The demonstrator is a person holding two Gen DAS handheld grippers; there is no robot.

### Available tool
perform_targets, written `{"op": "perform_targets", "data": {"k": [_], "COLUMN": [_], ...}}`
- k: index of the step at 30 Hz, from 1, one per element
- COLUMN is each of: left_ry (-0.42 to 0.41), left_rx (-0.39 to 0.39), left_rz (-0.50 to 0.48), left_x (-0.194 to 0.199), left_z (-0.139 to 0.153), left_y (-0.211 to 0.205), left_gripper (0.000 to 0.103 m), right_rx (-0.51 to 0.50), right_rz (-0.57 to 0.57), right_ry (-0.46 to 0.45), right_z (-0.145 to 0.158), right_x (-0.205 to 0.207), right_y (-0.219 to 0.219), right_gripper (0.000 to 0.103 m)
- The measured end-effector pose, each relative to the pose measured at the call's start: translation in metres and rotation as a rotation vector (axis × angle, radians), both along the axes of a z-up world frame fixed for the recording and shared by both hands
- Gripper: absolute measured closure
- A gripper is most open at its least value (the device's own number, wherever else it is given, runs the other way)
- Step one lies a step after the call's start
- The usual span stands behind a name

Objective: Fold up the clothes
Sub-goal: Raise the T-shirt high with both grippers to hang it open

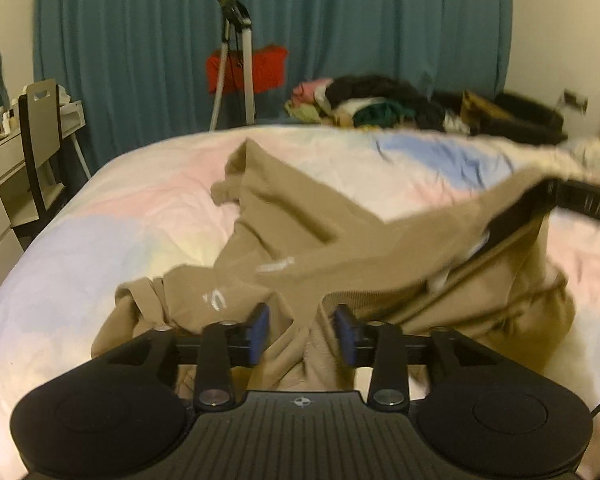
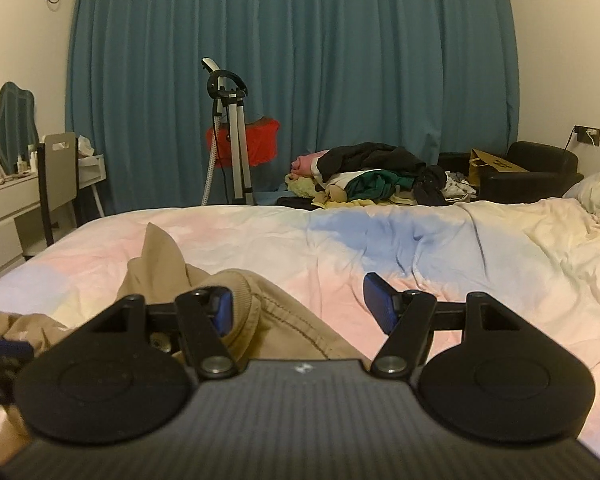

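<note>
Here we see both claws parted, gripping nothing: left gripper (image 1: 302, 330) and right gripper (image 2: 298, 306) over the tan garment (image 1: 300, 240) on the bed (image 1: 100, 220).

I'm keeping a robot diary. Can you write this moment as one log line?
task: fold clothes | left gripper: open over tan sweatshirt | right gripper: open, sweatshirt hem by one pad | bed: sweatshirt crumpled
</note>
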State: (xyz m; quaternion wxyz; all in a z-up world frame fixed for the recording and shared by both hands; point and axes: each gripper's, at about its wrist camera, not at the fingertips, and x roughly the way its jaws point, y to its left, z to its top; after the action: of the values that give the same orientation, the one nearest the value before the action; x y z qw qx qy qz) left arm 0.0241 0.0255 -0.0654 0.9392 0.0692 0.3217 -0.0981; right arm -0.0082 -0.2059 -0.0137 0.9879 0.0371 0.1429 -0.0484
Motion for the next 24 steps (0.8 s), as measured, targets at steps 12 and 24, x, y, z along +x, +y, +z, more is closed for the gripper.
{"op": "perform_targets", "data": {"k": [12,24], "left_ry": [-0.102,-0.283], "left_rx": [0.31,0.27], "left_rz": [-0.081,0.147], "left_x": [-0.016,-0.021], "left_z": [-0.025,-0.012], "left_y": [-0.041,-0.034], "left_gripper": [0.035,0.027], "right_rx": [0.064,-0.016], "right_rz": [-0.043,-0.069], "right_ry": [-0.116,-0.145], "right_z": [0.018,0.018], "right_x": [-0.018,-0.021], "right_y": [-0.01,-0.01], "right_gripper": [0.036,0.036]}}
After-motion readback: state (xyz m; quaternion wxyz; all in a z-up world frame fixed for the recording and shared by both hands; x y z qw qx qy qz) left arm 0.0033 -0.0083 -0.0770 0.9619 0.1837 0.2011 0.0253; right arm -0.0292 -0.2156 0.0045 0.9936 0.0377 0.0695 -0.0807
